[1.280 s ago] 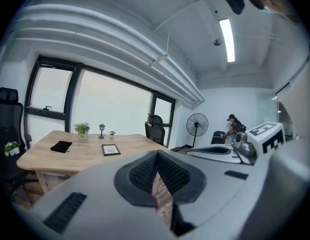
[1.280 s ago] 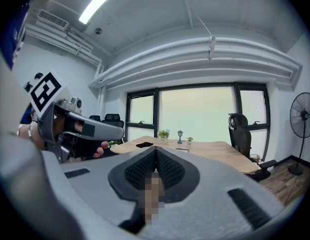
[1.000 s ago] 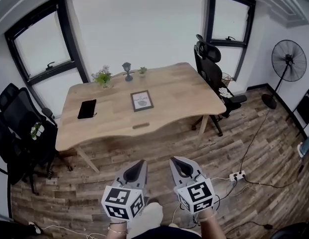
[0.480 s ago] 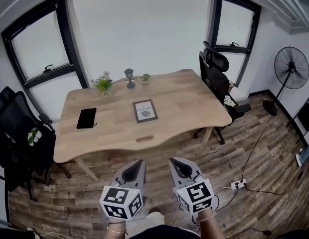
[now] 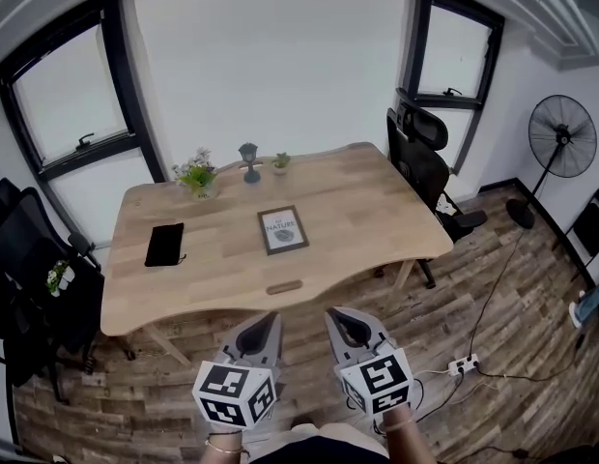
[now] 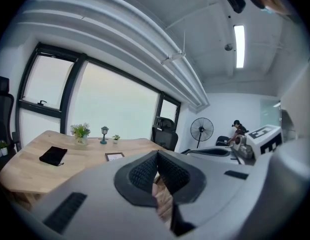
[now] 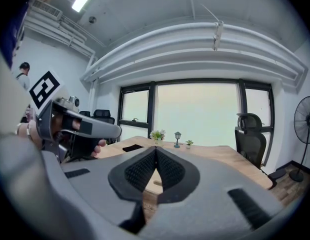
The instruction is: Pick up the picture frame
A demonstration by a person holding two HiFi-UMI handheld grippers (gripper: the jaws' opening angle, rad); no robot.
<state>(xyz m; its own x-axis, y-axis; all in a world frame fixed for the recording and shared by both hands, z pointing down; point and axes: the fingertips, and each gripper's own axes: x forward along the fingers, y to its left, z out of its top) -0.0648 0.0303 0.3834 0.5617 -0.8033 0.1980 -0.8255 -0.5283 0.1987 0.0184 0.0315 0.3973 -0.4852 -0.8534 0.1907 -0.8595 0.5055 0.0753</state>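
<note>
A dark-framed picture frame (image 5: 282, 230) lies flat near the middle of the wooden table (image 5: 357, 196); it also shows small in the left gripper view as the picture frame (image 6: 114, 157). My left gripper (image 5: 271, 319) and right gripper (image 5: 332, 316) hang side by side over the floor, short of the table's near edge, both pointing at it. Each is shut with nothing between its pads. The left gripper (image 6: 157, 154) and the right gripper (image 7: 155, 150) show their jaws pressed together.
On the table lie a black pouch (image 5: 165, 244) at the left and a plant (image 5: 197, 174), a small lamp figure (image 5: 248, 160) and a tiny pot (image 5: 280, 163) at the far edge. Black office chairs (image 5: 422, 162) stand right and left. A fan (image 5: 560, 135) and a power strip (image 5: 463, 362) lie at the right.
Both grippers have moved forward toward the table together; the table and frame now sit lower and closer in the head view. Both jaws have stayed shut.
</note>
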